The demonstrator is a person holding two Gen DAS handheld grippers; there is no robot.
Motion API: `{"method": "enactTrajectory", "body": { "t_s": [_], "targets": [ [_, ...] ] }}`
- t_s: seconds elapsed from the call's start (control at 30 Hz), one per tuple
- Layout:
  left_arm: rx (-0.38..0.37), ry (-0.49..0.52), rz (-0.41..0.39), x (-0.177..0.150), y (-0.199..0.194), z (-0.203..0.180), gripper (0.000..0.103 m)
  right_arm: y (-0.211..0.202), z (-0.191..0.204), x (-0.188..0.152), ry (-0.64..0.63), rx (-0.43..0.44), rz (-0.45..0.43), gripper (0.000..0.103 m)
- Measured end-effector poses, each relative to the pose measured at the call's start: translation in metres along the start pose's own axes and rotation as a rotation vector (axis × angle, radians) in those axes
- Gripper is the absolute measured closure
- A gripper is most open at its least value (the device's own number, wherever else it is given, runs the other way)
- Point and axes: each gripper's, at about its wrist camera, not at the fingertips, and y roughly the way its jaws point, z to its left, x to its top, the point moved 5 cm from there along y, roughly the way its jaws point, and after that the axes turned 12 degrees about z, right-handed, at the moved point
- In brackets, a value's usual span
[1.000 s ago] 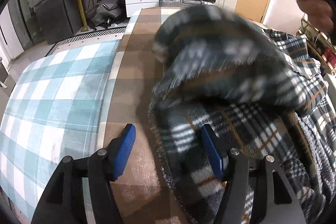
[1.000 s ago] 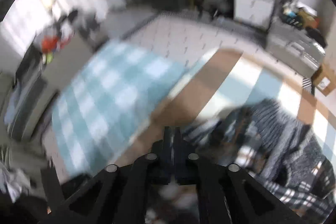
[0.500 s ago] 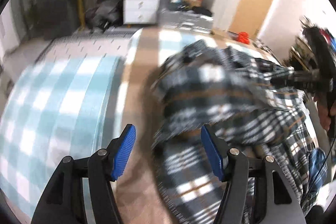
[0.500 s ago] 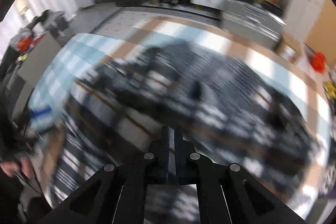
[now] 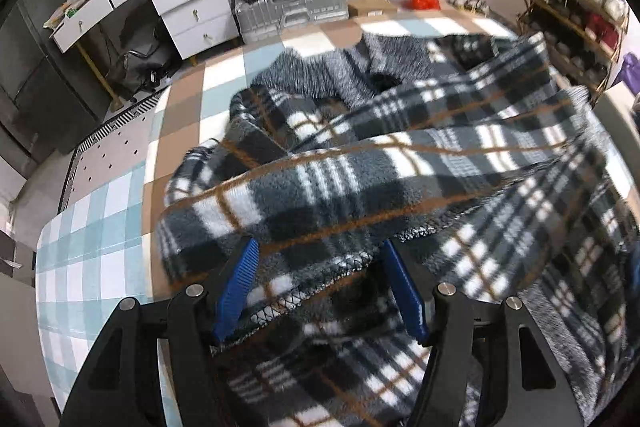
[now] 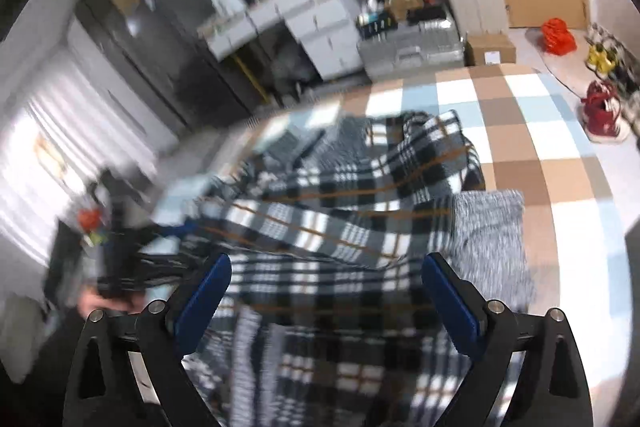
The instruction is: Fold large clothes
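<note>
The dark plaid fleece garment with white and tan lines lies heaped on the bed with the blue, white and tan checked cover. In the left wrist view its stitched hem sits at lower centre between the left tool pads, jaws half spread; whether they pinch it I cannot tell. The right tool has just sprung wide, nothing gripped, fleece beneath. A silver suitcase stands beyond the bed.
</note>
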Motion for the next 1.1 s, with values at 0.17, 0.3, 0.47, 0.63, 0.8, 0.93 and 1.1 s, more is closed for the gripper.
{"method": "enactTrajectory", "body": {
  "t_s": [0.17,0.3,0.47,0.63,0.8,0.93,1.1],
  "targets": [
    [-0.069,-0.092,0.072,0.001,0.026,0.016,0.034,0.036,-0.015,-0.002,-0.032,-0.313,0.092,0.0],
    [-0.035,-0.069,0.092,-0.001,0.023,0.014,0.034,0.065,-0.033,0.01,-0.04,-0.434,0.179,0.0],
    [-0.007,-0.076,0.081,-0.003,-0.011,0.001,0.034,0.094,-0.05,0.009,-0.006,-0.464,0.328,0.002],
    [-0.063,-0.003,-0.005,-0.001,-0.042,-0.034,0.034,0.017,-0.015,-0.007,0.04,-0.226,0.15,0.002],
    [-0.027,-0.02,0.151,0.011,0.021,-0.051,0.031,-0.087,0.049,-0.067,-0.039,0.154,-0.042,0.001],
    [-0.06,-0.094,0.139,0.009,0.028,-0.045,0.025,-0.163,0.087,-0.117,-0.091,0.385,-0.17,0.0],
    [-0.056,-0.083,0.102,-0.004,-0.008,-0.058,0.025,-0.233,0.134,-0.177,-0.205,0.55,-0.316,0.0]
  ]
}}
